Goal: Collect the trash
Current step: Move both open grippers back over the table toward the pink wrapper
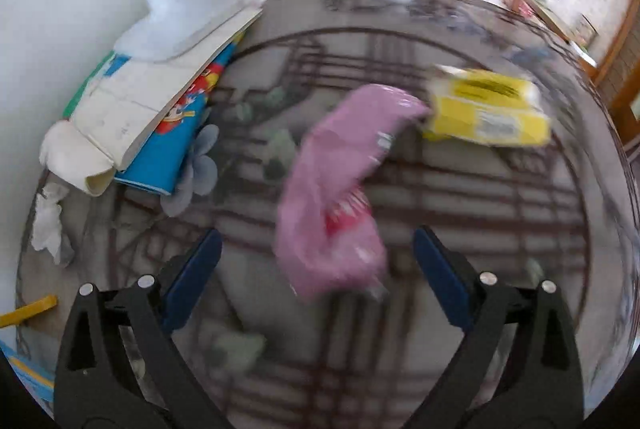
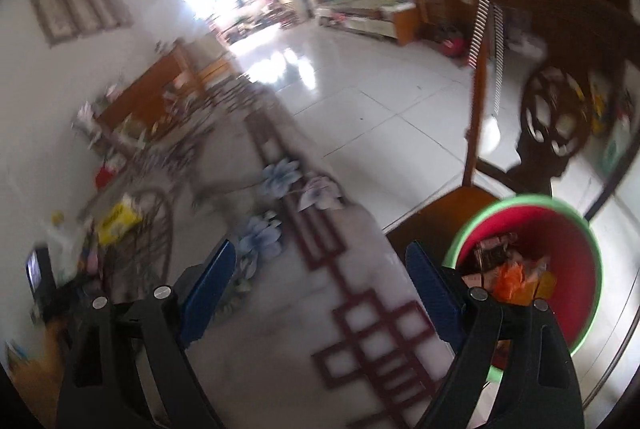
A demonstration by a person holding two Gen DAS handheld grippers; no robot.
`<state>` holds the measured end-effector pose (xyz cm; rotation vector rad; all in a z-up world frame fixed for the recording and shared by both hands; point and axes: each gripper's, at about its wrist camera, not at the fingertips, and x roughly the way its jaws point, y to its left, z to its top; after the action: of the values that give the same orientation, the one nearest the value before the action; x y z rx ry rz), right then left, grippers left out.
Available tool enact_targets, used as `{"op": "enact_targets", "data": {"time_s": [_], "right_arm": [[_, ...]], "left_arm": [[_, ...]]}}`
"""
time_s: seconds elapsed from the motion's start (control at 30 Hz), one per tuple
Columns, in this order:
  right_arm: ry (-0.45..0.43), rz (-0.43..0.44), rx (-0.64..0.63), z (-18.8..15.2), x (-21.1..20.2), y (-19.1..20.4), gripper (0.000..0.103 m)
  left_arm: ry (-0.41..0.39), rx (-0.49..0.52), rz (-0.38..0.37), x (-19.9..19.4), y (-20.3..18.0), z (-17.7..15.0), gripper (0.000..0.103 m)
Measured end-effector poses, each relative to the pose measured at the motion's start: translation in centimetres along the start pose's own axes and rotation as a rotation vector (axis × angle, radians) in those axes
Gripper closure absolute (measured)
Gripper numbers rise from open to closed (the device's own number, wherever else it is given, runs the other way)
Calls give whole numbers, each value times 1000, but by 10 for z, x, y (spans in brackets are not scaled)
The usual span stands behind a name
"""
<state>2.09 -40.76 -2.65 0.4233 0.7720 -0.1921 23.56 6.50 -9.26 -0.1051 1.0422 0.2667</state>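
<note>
A crumpled pink plastic wrapper [image 1: 332,189] with a red patch lies on the glass table [image 1: 480,213]. My left gripper [image 1: 316,241] hovers over its near end, jaws wide apart, pads clear of it. Just beyond the wrapper sits a yellow packet [image 1: 484,109], seen small and far left in the right wrist view as the yellow packet [image 2: 116,221]. A crumpled white tissue [image 1: 50,225] lies at the table's left edge. My right gripper [image 2: 322,249] is open and empty above the tabletop. To its right stands a red bin with a green rim [image 2: 520,201] holding orange and brown wrappers [image 2: 512,277].
A stack of white cardboard and a blue picture book [image 1: 160,117] leans at the table's left side by the white wall. A dark wooden chair [image 2: 552,121] stands behind the bin. The white tiled floor [image 2: 380,89] stretches beyond the table. Both views are motion-blurred.
</note>
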Motion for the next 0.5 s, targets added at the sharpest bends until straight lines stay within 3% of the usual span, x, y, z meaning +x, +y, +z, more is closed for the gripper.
{"op": "enact_targets", "data": {"time_s": [0.07, 0.13, 0.2, 0.27, 0.3, 0.43, 0.5], "right_arm": [[-10, -43, -66, -3, 0, 7, 19], [-10, -56, -68, -4, 2, 7, 19], [6, -51, -48, -5, 6, 5, 19], [18, -59, -53, -6, 9, 6, 19], [19, -62, -59, -7, 10, 7, 19], [18, -69, -93, -9, 9, 14, 19], [29, -71, -114, -11, 11, 19, 19]], "left_arm": [[1, -8, 15, 7, 5, 6, 10], [-6, 9, 22, 13, 3, 12, 20], [11, 38, 29, 20, 1, 16, 57], [-2, 53, 27, 16, -2, 12, 63], [-12, 60, 21, 9, -4, 7, 72], [-60, 46, -62, -32, 0, -10, 75], [-70, 10, -160, -65, 2, -20, 75]]}}
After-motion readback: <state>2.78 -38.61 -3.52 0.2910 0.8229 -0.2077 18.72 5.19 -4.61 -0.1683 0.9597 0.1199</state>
